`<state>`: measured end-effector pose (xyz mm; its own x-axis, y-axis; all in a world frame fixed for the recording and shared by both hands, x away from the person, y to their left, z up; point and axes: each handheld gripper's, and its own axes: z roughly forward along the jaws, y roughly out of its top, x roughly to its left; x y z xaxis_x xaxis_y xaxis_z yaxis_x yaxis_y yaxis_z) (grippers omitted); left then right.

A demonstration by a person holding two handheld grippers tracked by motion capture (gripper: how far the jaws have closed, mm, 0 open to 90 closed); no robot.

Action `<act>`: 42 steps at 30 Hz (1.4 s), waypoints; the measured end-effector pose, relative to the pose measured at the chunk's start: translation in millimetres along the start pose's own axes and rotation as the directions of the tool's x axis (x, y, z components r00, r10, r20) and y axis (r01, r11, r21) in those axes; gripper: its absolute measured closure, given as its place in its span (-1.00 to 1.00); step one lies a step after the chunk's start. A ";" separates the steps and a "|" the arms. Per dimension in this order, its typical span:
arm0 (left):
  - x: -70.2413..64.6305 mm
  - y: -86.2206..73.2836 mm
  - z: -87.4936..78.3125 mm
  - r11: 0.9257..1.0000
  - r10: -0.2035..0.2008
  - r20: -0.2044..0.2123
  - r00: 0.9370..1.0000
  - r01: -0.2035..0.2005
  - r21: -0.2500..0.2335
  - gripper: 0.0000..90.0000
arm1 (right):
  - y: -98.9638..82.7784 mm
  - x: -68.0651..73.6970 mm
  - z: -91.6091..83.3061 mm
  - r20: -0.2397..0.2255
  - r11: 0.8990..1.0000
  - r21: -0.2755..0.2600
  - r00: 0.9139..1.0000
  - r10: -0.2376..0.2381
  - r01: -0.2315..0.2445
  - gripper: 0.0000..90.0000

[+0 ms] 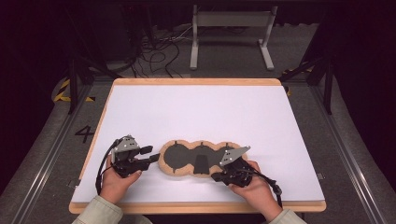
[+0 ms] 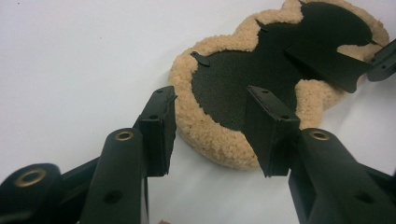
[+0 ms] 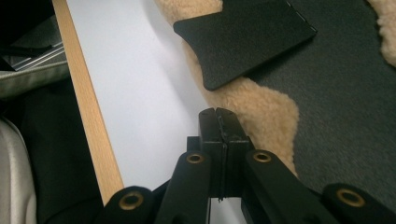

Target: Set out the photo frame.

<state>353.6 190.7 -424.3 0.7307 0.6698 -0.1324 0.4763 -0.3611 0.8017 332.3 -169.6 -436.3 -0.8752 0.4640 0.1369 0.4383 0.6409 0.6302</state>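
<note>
Left gripper [image 2: 210,130]: jaws spread wide, straddling the near lobe of the fleece-edged pad [image 2: 224,79]. Right gripper [image 3: 219,122]: 2 jaws pressed together, empty, at the pad's opposite edge beside its black flap [image 3: 243,39].

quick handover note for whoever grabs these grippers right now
Left gripper: open, jaws on either side of the near left edge of the fleece-edged pad, not closed on it.
Right gripper: shut, empty, jaws at the pad's fleece rim below the black flap.
Pad lies flat, dark side up, near the front of the white table.
Done: nothing gripped.
Left: grasp the pad.
</note>
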 end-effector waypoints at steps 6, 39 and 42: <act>1.3 0.1 0.8 1.000 -0.010 0.005 1.000 0.010 -0.006 0.19 | 0.6 -3.4 6.8 -0.017 0.999 -0.030 1.000 0.019 -0.019 1.00; 2.2 1.1 5.8 0.998 -0.058 -0.004 0.998 0.058 0.022 0.03 | 4.9 -16.9 -40.0 0.135 0.986 -0.158 0.988 0.078 -0.056 0.67; 2.0 2.9 7.0 0.996 -0.076 -0.014 0.997 0.076 0.045 -0.01 | 2.4 -21.2 -49.3 0.150 0.984 -0.162 0.984 0.099 -0.074 0.61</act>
<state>359.9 186.5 -426.3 0.6855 0.7044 -0.1842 0.5520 -0.3377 0.7624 341.8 -208.0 -400.1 -0.7870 0.6115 0.0819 0.4628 0.4973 0.7339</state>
